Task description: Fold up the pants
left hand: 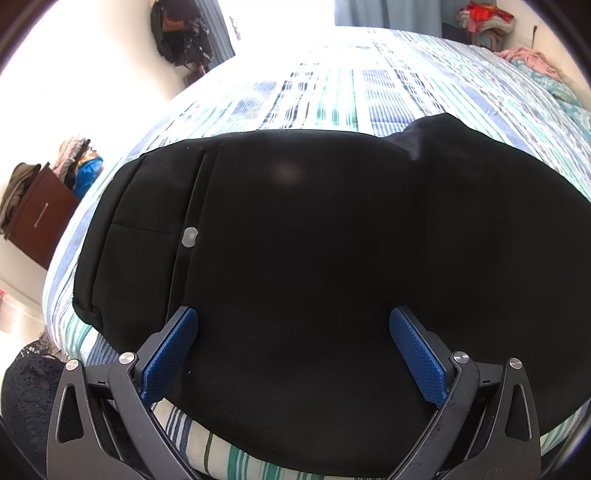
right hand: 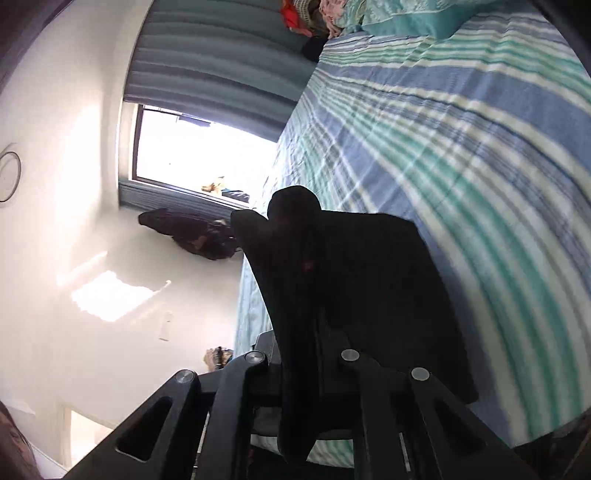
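Observation:
Black pants (left hand: pixel 314 221) lie spread across a striped bedspread (left hand: pixel 332 92); a pocket seam and a grey snap (left hand: pixel 190 236) show at their left end. My left gripper (left hand: pixel 293 314) hovers low over the near edge of the pants, its blue pads (left hand: pixel 173 350) wide apart with only flat cloth beneath them. In the right wrist view my right gripper (right hand: pixel 314 332) is shut on a bunched fold of the black pants (right hand: pixel 332 266), which rises off the bedspread (right hand: pixel 461 147) and hides the fingertips.
A brown dresser (left hand: pixel 40 218) piled with clothes stands left of the bed. Dark bags (left hand: pixel 181 33) hang on the wall. Teal pillows (left hand: pixel 569 99) and pink clothing (left hand: pixel 532 59) lie at the bed's far right. A bright window (right hand: pixel 199 155) is beyond the bed.

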`<state>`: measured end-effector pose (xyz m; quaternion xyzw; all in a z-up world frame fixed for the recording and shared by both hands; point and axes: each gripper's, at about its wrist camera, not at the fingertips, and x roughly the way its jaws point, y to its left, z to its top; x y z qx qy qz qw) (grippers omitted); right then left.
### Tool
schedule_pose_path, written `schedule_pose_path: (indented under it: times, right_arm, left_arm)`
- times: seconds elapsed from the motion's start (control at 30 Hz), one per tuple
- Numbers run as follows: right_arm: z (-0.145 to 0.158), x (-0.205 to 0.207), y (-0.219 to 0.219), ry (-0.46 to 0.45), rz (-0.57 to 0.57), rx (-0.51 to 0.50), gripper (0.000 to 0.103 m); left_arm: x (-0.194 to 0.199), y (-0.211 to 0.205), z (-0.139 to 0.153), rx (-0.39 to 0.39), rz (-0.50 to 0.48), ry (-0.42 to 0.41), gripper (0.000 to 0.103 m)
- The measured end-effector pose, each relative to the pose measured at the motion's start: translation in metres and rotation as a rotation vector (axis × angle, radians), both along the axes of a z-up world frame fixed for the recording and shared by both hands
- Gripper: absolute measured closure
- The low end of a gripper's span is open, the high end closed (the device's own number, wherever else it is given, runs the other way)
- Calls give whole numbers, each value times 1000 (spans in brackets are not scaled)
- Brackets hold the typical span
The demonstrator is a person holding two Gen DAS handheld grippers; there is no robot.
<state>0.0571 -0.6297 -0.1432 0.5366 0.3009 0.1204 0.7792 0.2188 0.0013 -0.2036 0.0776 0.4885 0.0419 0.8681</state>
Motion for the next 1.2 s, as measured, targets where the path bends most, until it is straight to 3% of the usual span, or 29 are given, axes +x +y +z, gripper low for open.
schedule_pose_path:
  times: [0.1,0.27,0.5,0.53,0.6,0.63,0.67,0.77,0.87,0.93,1.03,1.1,1.2]
  right_arm:
    - [-2,23,66,-36,50,66,91]
    - [-24,69,186,12,138,-10,91]
    - [-56,109,346,85,303,-284,90]
    - [-59,111,365,96,325,-348,81]
    - [-62,113,392,110,365,-458,46]
    - [-59,111,400,94,391,-489,38]
    - [-54,108,403,75,410,-516,28]
    - [-28,76,398,0,439,-617,27]
    - [-14,25,368,-63,371,-750,17]
    - [-14,-2,346,-64,297,-800,16]
    - [-7,-15,315,-9,212,-789,16]
    - [-2,-16,299,-15,144,-758,16]
    - [3,-15,286,-22,101,-764,16]
  left_arm:
    - [1,1,0,-10,-13,4,1]
    - [2,4,1,-29,-44,12,1]
    - [3,5,1,-40,-66,12,1]
    - [2,5,1,-42,-65,9,1]
    - [1,5,2,-53,-64,5,1]
    - [0,6,3,-64,-63,6,1]
    - [0,8,5,-82,-59,10,1]
    - [-4,17,18,-169,-26,13,2]
    - [-19,17,50,-284,-27,-67,6]
    - [-29,1,74,-358,-95,-126,13]
    - [-35,-46,90,-432,-271,-93,32]
    - [-32,-81,82,-408,-353,-30,57]
    - [-25,-123,58,-347,-394,57,69]
